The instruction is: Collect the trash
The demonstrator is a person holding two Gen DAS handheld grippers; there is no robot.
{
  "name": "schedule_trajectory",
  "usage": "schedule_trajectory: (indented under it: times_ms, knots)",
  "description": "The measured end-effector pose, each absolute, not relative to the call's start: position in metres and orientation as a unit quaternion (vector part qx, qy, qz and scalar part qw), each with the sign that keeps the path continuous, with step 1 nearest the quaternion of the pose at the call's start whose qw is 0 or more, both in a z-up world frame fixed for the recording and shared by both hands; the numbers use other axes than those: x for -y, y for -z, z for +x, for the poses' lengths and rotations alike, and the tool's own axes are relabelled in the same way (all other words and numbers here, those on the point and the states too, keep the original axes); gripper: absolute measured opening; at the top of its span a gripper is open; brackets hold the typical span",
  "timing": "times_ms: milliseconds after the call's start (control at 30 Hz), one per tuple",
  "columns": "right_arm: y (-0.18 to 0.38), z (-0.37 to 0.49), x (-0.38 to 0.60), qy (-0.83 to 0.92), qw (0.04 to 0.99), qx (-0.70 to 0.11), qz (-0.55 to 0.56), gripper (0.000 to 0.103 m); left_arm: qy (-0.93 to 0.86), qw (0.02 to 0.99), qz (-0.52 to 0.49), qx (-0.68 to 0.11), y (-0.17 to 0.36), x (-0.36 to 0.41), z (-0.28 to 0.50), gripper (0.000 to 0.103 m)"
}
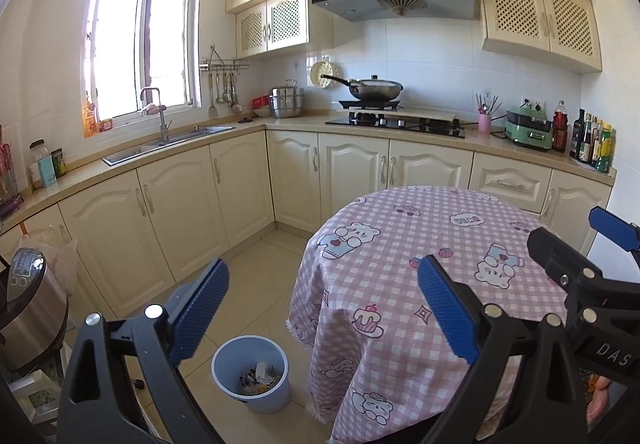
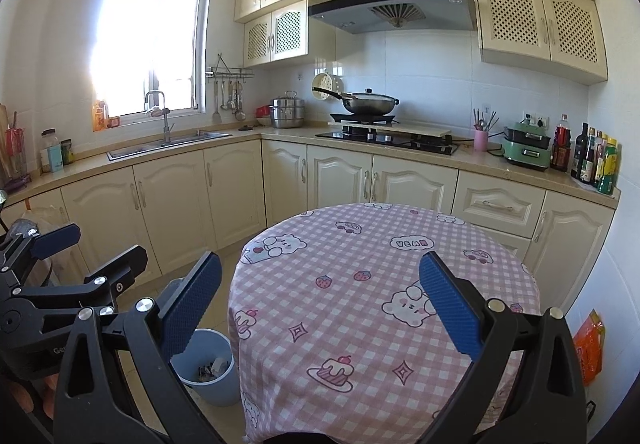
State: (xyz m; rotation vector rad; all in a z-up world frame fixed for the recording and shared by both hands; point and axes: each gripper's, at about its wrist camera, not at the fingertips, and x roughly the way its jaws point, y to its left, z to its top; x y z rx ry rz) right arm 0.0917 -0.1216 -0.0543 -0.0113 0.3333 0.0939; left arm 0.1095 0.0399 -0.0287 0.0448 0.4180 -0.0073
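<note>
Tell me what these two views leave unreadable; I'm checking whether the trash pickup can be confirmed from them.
- Bin contents: small and jumbled in the left wrist view; the right wrist view has a blue pad covering part of the bin.
- Floor behind the table: hidden by the draped cloth in both views.
- Orange packet: cut off near the right wrist view's edge.

A round table [image 2: 360, 284] stands in the kitchen, draped in a pink-and-white checked cloth [image 1: 400, 284] printed with bears, cakes and strawberries — the cloth hangs down its sides toward the beige tiled floor [image 1: 256, 276]. On the floor, just beside the table at about 8 o'clock from it, stands a blue bin [image 1: 252, 378] — scraps of trash [image 1: 260, 374] lie in its bottom. The cloth's hem hangs close to the bin's rim.
</note>
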Motion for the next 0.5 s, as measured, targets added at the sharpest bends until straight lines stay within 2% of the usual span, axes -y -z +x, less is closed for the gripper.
schedule_trajectory:
  times_ms: [500]
  knots:
    - [0.072, 0.173, 0.14, -0.053, 0.975, -0.215, 0.007, 0.095, -0.004, 0.965, 0.034, -0.261, 0.044, -0.023, 0.198, 0.093]
